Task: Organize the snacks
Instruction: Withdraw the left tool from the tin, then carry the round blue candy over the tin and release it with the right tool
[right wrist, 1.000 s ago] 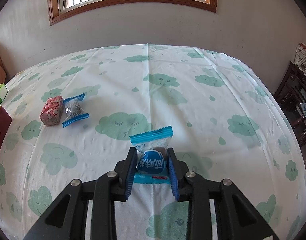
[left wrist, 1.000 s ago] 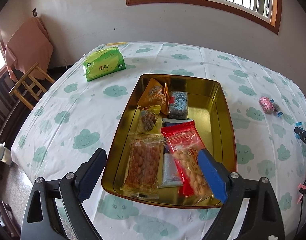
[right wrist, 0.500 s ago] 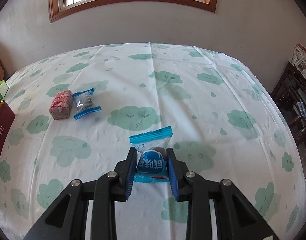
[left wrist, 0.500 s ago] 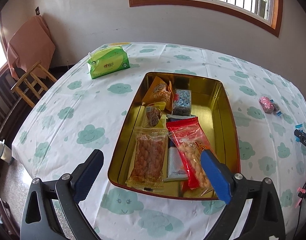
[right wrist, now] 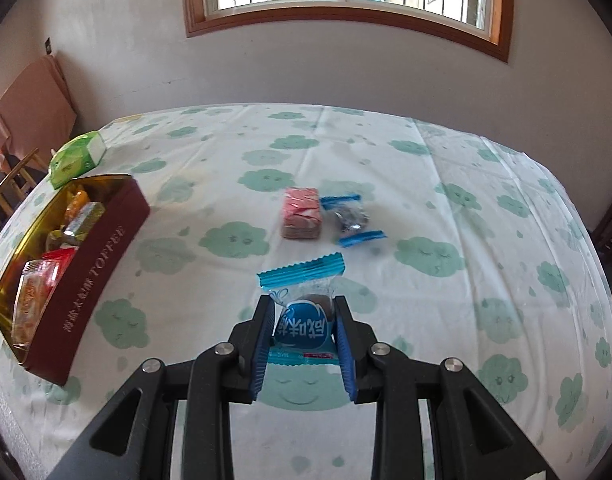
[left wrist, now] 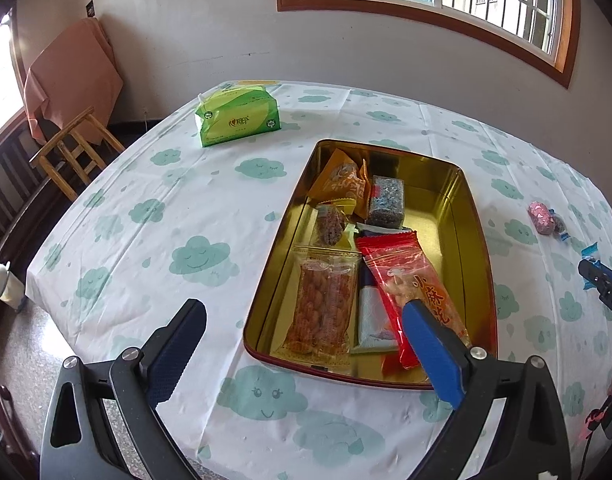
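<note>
My right gripper (right wrist: 304, 332) is shut on a blue-wrapped snack (right wrist: 304, 320) and holds it above the cloud-print tablecloth. A pink snack block (right wrist: 301, 213) and a small blue-ended candy (right wrist: 351, 218) lie on the cloth ahead of it. The gold toffee tin (right wrist: 94, 264) with several snacks stands to its left. My left gripper (left wrist: 302, 344) is open and empty, near the tin's (left wrist: 461, 208) near edge. In the tin lie a peanut pack (left wrist: 323, 304) and a red pack (left wrist: 409, 284). The pink block (left wrist: 541, 218) shows at the far right.
A green tissue pack (left wrist: 238, 120) sits at the table's far left corner; it also shows in the right wrist view (right wrist: 76, 158). A wooden chair (left wrist: 72, 146) with a peach cloth stands by the wall. The table edge runs just below my left gripper.
My right gripper has swung left with the blue snack, bringing the tin into view. My left gripper has pulled back a little from the tin.
</note>
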The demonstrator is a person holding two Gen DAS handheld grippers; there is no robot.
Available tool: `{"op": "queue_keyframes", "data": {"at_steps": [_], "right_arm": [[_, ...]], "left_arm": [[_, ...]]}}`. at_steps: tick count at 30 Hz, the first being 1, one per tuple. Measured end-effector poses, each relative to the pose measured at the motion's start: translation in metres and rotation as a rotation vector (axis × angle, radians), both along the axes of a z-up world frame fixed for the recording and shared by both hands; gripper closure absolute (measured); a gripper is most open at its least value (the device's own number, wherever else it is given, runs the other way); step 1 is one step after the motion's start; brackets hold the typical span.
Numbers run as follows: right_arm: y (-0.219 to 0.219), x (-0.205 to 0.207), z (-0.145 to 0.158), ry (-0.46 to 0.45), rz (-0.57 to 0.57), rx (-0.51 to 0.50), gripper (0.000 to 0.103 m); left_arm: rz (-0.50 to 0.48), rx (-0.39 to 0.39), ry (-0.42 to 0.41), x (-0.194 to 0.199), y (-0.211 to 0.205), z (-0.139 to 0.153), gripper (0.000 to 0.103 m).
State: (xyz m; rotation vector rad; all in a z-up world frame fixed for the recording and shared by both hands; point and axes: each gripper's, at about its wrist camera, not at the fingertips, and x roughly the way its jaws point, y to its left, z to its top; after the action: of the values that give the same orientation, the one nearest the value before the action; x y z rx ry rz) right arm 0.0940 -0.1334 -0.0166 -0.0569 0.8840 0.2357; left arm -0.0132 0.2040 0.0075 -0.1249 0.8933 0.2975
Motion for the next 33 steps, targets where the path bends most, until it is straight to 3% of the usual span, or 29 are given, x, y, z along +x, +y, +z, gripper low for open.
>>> {"op": "queue_keyframes", "data": {"at_steps": [10,21,33], "right_arm": [[0.09,-0.023,0.038,-0.042,0.219,0.105,0.073],[0.188,-0.044,0.036,0.0,0.434,0.133,0.073],[0.207,-0.015,0.014,0.04,0.38,0.086,0.072]], "left_arm": [[0.116,-0.002,-0.007,-0.015,0.04,0.005,0.004],[0.204,-0.009,-0.001,-0.036,0.076,0.004,0.004],[0.213,-0.021,0.019,-0.042,0.085,-0.002,0.004]]}}
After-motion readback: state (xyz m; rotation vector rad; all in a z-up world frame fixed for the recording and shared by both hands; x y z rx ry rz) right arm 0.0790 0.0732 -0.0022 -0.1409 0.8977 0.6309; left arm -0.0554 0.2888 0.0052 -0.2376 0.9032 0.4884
